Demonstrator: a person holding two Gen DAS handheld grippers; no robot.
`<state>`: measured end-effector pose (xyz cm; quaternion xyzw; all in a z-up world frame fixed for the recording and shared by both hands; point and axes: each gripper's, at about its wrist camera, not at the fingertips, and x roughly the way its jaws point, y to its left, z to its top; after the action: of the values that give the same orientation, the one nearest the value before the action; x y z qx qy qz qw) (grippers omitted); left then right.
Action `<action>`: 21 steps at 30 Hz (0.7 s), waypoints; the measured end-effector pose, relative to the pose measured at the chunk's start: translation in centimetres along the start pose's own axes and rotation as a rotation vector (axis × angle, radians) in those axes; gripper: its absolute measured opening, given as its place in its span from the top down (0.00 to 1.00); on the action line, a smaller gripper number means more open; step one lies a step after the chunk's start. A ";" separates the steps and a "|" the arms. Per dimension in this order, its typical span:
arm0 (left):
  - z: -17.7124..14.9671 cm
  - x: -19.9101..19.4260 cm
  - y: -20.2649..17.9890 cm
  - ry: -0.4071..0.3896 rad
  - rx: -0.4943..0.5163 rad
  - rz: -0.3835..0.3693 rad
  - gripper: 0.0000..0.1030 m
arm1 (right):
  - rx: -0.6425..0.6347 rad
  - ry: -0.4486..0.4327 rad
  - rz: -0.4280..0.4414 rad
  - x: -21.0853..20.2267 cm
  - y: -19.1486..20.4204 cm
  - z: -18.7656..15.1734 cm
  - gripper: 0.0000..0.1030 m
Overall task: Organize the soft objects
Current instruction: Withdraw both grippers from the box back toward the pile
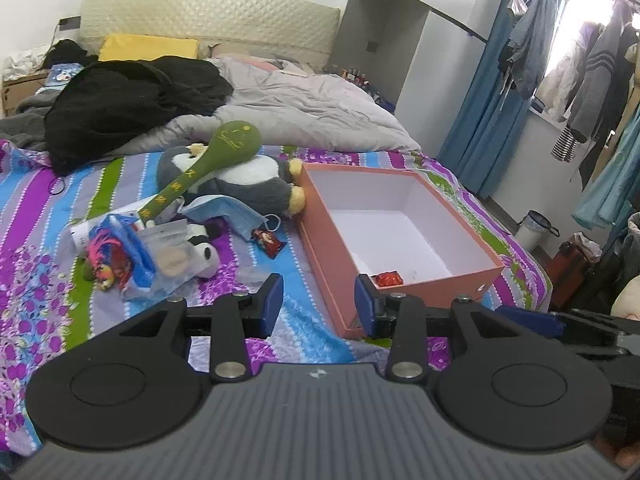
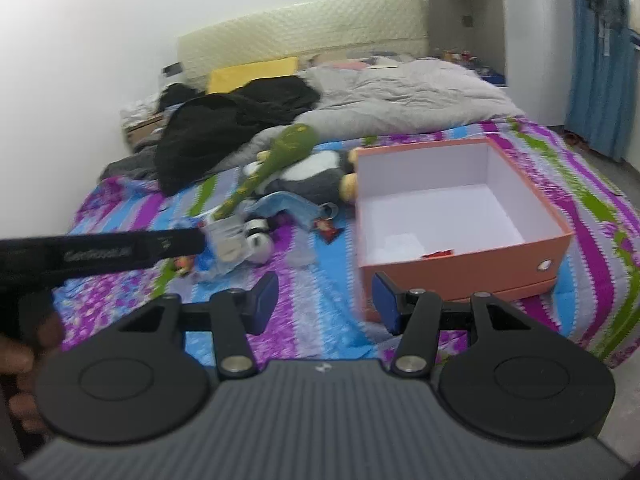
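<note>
An open orange box (image 1: 328, 236) with a white inside lies on the striped bedspread; it also shows in the right wrist view (image 2: 460, 276). A small red packet (image 1: 387, 279) lies inside it. Left of the box lie a grey and white plush penguin (image 1: 248, 178), a green plush mallet (image 1: 208, 168), a blue face mask (image 1: 228, 210), a red packet (image 1: 269, 240), a small panda plush (image 1: 204, 250) and a clear bag of toys (image 1: 132, 256). My left gripper (image 1: 319, 306) is open and empty before the box's near corner. My right gripper (image 2: 325, 304) is open and empty, a little behind.
A black garment (image 1: 132, 100) and a grey duvet (image 1: 304, 112) cover the far half of the bed. A yellow pillow (image 1: 148, 46) leans by the headboard. Clothes hang at the window (image 1: 580, 68); a bin (image 1: 534, 228) stands on the floor to the right.
</note>
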<state>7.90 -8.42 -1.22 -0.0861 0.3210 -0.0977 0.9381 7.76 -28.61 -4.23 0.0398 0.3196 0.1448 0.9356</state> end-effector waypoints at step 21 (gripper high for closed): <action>-4.3 -5.7 5.1 -0.034 -0.101 0.116 0.52 | -0.023 0.057 0.049 -0.4 3.6 -3.9 0.47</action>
<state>1.46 -2.54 -2.40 -0.1164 0.3138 -0.0253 0.9420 4.21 -25.36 -6.48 0.0328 0.3433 0.1721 0.9227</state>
